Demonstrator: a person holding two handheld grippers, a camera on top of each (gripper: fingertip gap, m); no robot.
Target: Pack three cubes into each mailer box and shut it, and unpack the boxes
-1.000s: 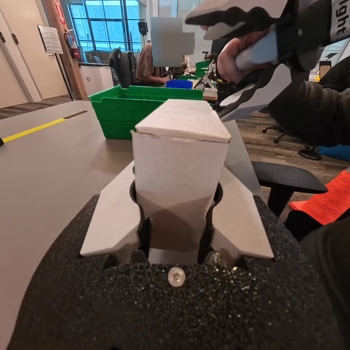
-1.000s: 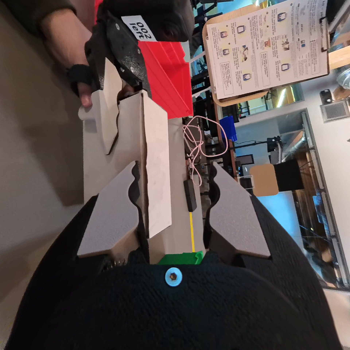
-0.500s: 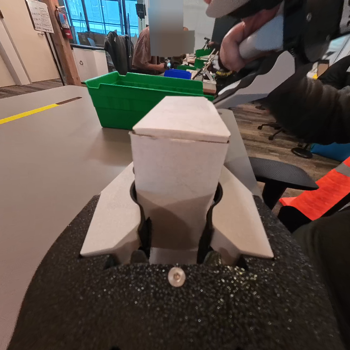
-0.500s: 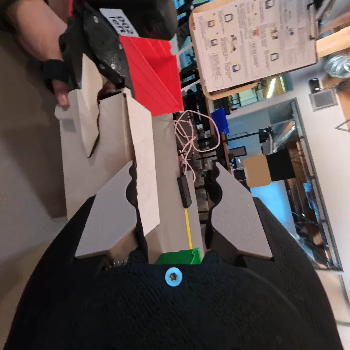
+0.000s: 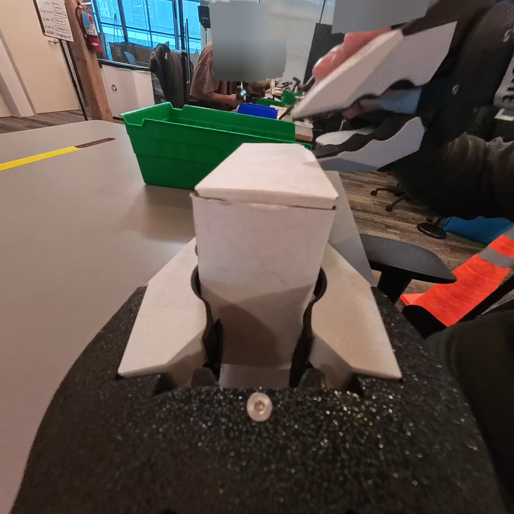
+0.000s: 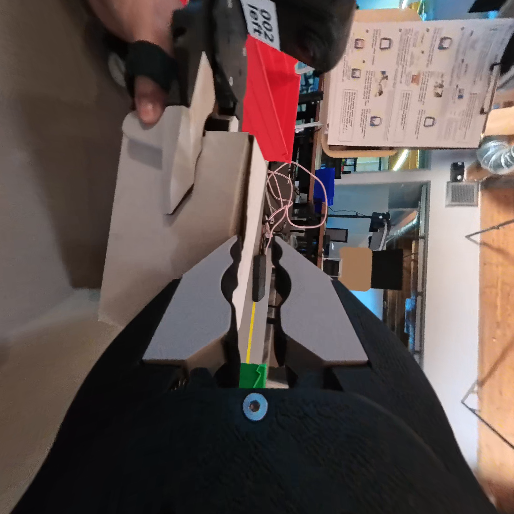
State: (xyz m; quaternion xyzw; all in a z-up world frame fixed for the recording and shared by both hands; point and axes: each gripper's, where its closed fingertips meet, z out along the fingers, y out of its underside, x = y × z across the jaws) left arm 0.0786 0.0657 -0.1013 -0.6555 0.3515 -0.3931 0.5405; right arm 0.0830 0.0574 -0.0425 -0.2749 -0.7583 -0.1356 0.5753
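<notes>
Left wrist view: your left gripper point(image 5: 260, 281) clamps the closed white box point(image 5: 264, 236) on both sides, steadying it on the table point(image 5: 69, 236) near the green bin point(image 5: 194, 147).
Right wrist view: your right gripper point(image 6: 254, 267) straddles the lid point(image 6: 250, 222), fingers point(image 6: 200, 300) narrowed but not yet pinching, likely to open it.

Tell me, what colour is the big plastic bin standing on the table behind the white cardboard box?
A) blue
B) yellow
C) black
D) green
D: in the left wrist view the bin standing on the table behind the white cardboard box is plainly green.
</notes>
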